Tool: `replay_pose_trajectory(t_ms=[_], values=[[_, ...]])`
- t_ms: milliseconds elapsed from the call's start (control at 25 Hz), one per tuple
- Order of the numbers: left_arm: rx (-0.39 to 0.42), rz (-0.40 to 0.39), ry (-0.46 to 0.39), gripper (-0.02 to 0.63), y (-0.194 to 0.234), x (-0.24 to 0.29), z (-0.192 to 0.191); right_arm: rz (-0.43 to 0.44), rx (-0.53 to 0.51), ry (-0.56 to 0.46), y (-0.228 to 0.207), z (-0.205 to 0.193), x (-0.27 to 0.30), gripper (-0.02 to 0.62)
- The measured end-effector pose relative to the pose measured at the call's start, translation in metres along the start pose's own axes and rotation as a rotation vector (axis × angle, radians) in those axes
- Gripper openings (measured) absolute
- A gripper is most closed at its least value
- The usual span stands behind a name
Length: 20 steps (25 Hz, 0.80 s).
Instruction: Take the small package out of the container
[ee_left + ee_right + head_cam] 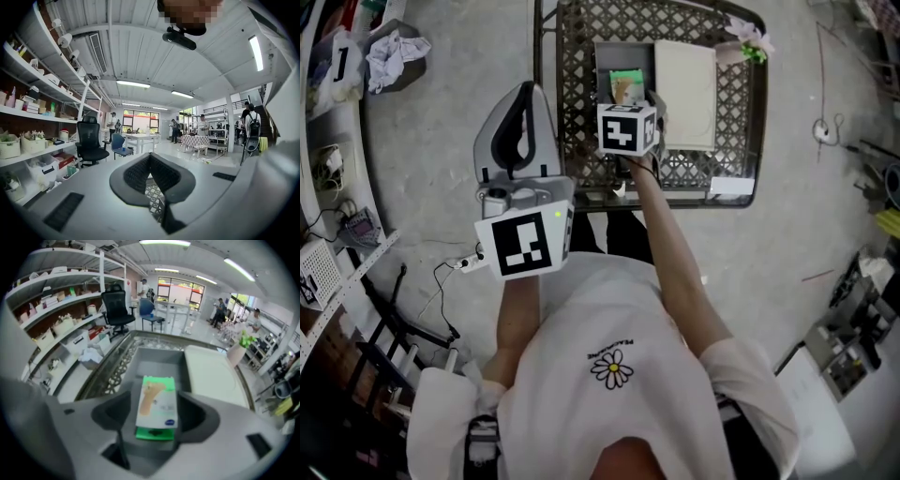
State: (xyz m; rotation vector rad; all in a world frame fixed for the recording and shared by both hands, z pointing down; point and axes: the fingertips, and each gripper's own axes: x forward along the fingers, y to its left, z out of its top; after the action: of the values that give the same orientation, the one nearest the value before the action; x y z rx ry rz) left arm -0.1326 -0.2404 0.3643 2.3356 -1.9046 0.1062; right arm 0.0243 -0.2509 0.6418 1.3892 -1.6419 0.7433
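Observation:
The small package (pixel 626 87), a white and green box with a foot printed on it, is clamped between the jaws of my right gripper (pixel 630 99). In the right gripper view the package (pixel 157 401) hangs just above the open grey container (pixel 154 359), whose floor shows beneath it. That container (pixel 609 56) stands on a black metal lattice table (pixel 581 37), with its cream lid (pixel 684 94) lying flat beside it on the right. My left gripper (pixel 525 103) is held to the left of the table, off its edge. Its jaws (pixel 150 157) meet with nothing between them.
A small pot plant (pixel 748 37) sits at the table's far right corner and a white card (pixel 731 186) at its near right edge. Shelving (pixel 328 187) runs along the left, with cables (pixel 459 267) on the concrete floor. People and desks show far off in the left gripper view.

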Motion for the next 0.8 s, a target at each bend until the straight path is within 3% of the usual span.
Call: replay_pose_trajectory(t_ms=[320,800], values=[[-0.006,0.022,0.002,0.024,0.016,-0.005,-0.004,-0.051,0.019,0.066,-0.005,-0.008,0.016,0.304],[-0.004,0.023,0.009,0.023,0.024,-0.004,-0.009,-0.055,0.038,0.126,-0.005,-0.006,0.031,0.304]])
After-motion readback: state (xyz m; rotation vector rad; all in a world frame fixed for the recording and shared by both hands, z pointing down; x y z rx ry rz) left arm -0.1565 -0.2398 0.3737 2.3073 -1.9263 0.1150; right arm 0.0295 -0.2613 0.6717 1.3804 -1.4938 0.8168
